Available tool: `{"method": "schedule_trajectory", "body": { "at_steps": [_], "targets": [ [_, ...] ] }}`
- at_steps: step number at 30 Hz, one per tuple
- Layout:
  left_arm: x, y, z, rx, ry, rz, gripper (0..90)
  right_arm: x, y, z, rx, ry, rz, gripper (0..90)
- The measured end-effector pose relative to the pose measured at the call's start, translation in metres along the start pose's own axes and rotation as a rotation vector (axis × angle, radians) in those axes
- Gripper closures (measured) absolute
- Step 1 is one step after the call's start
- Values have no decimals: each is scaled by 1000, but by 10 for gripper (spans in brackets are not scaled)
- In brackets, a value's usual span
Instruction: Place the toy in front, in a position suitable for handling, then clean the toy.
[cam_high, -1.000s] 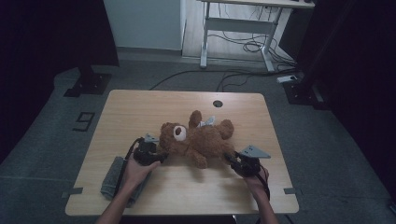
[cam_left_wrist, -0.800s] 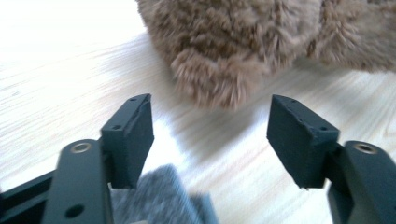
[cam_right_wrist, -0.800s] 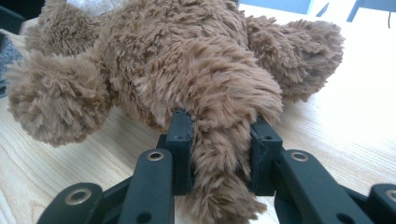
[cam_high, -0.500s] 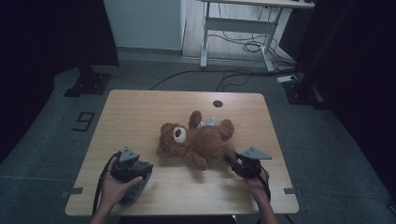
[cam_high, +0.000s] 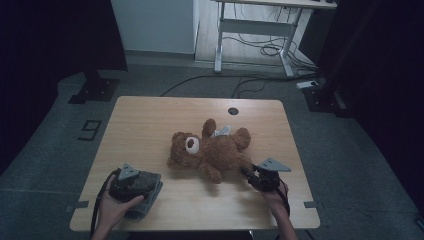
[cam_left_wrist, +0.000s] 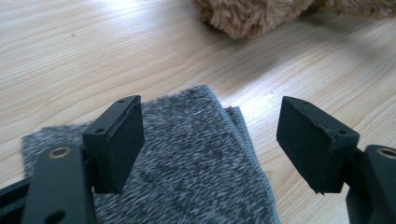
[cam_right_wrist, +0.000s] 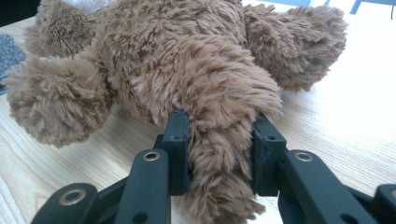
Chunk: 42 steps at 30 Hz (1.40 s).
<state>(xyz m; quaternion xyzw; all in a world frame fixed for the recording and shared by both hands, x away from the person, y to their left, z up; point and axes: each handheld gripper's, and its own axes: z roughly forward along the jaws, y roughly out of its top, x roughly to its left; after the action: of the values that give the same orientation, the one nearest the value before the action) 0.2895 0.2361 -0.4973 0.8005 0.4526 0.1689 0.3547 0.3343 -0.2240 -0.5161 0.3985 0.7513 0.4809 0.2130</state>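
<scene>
A brown teddy bear (cam_high: 210, 150) lies on its back in the middle of the wooden table (cam_high: 150, 120), head toward the left. My right gripper (cam_high: 252, 175) is shut on one of its legs; in the right gripper view the fur (cam_right_wrist: 219, 154) bulges between the black jaws of that gripper (cam_right_wrist: 219, 135). A folded grey fuzzy cloth (cam_high: 147, 197) lies near the front left edge. My left gripper (cam_high: 145, 181) hovers just over it, open. In the left gripper view, that gripper (cam_left_wrist: 212, 135) has its jaws spread wide above the cloth (cam_left_wrist: 187, 177), with a bit of bear fur (cam_left_wrist: 252, 16) beyond.
A round cable hole (cam_high: 233, 111) sits near the table's far edge. A white tag (cam_high: 221, 131) pokes out by the bear's upper arm. Bare wood stretches across the far half and right side. Beyond the table stand a desk frame (cam_high: 250, 30) and floor cables.
My left gripper has pulled away from the bear's head, back and to the left, and now hangs open over the grey cloth. The right gripper has kept its hold on the leg.
</scene>
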Motion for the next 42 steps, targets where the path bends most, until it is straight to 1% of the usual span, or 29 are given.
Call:
{"method": "schedule_trajectory", "body": {
  "at_steps": [2,7,9,10,12,13,15,16,18,19,20,22,23,24,27,28,29,30,32,33,35,36,41,42],
  "targets": [
    [1,-2,0,0,0,-9,234,0,0,-1,0,-1,1,653],
    [3,-5,1,8,10,-17,235,0,0,-1,1,2,7,653],
    [0,-7,0,10,3,-16,230,-1,0,-1,3,2,9,652],
    [-2,-7,1,12,0,-13,228,-1,0,-1,2,2,7,652],
    [-5,-9,4,33,-8,2,226,-1,0,-1,3,2,6,651],
    [-5,-9,4,33,-8,2,225,-1,0,-1,3,2,6,651],
    [-8,-10,9,55,-4,14,224,-1,0,0,4,4,8,649],
    [-11,-12,15,75,-7,24,220,-2,0,0,5,5,7,647],
    [-14,-13,20,87,-10,30,215,-2,0,-1,5,4,6,646],
    [-14,-13,20,87,-10,30,207,-2,0,-1,5,4,6,646],
    [-18,-14,25,96,-14,42,194,-2,0,-1,5,5,8,646],
    [-21,-16,30,114,-11,56,179,-2,0,-1,6,6,8,645],
    [-21,-16,30,114,-11,56,176,-2,0,-1,6,6,8,645],
    [-22,-18,35,130,8,68,175,-2,0,0,4,6,10,643],
    [-22,-19,37,133,11,70,176,-2,0,-1,5,6,10,642],
    [-23,-20,38,136,24,82,179,-2,0,-1,5,6,10,642],
    [-23,-20,38,136,24,82,185,-2,0,-1,5,6,10,642],
    [-24,-20,38,137,34,88,185,-2,0,-1,5,6,10,641],
    [-24,-20,39,134,33,82,186,-2,-1,0,4,6,10,640],
    [-23,-20,38,132,34,79,194,-2,-1,-1,4,5,11,640],
    [-21,-21,37,125,38,71,272,-2,-1,-1,5,4,10,640],
    [-19,-21,36,121,45,69,272,-2,-1,-1,5,4,10,640],
    [-16,-22,33,112,63,64,443,-2,-1,-1,5,3,11,640],
    [-15,-22,33,108,75,66,443,-2,-1,-1,6,2,11,639]
  ]
}}
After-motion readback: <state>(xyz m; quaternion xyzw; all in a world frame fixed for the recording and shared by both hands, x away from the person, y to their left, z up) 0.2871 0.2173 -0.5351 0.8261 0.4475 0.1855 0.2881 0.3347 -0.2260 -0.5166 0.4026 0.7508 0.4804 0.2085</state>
